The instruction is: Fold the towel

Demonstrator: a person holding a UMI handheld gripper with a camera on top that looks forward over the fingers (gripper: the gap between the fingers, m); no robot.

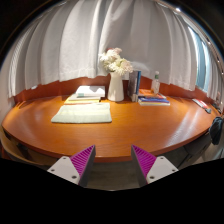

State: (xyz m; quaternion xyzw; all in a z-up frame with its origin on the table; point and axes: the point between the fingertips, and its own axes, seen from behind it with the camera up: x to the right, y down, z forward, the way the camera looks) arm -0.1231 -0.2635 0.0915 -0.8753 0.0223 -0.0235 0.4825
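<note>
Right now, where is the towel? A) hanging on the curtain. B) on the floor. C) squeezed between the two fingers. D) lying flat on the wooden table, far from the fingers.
D: the towel lies flat on the table, well beyond the open gripper, whose fingers hold nothing.

Single view only, taken from the camera mounted on the gripper (113, 163), looking forward along its two fingers, whose purple pads (82, 160) show apart at the base of the view. The camera sits back from the near edge of the wooden table (130, 125), slightly above its surface, facing across it toward the curtains (80, 45) behind. The towel (82, 114) lies well beyond the fingers. Wide-angle lens; no second view shares the scene.
</note>
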